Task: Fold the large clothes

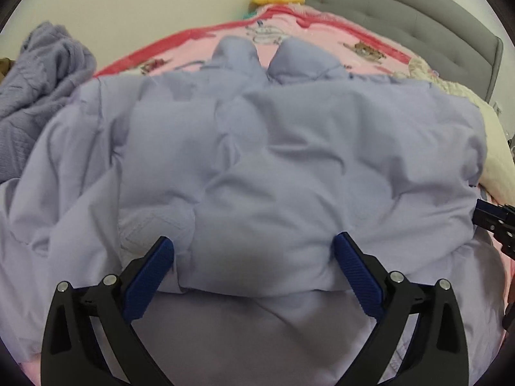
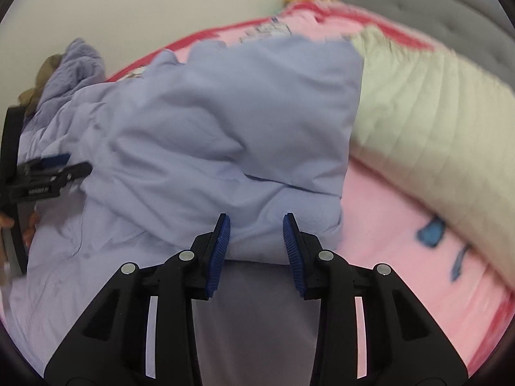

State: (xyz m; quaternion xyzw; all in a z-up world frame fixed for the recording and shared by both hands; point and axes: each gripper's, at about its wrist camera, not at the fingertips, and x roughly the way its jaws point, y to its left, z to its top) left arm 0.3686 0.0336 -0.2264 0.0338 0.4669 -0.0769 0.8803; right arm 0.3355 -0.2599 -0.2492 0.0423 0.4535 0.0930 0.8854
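Spread on the pink blanket (image 2: 386,225), a half-folded lilac jacket (image 1: 257,160) is seen, its folded edge between the wide jaws of the left gripper (image 1: 254,251) and the narrower, empty right gripper (image 2: 256,225), so closing on it seems next.

Both wrist views close, sharing jacket (image 1: 257,160).

A home bedroom: grey tufted headboard (image 1: 428,13), pink cartoon-print bedspread (image 2: 386,225), cream quilted pillow (image 2: 428,122).
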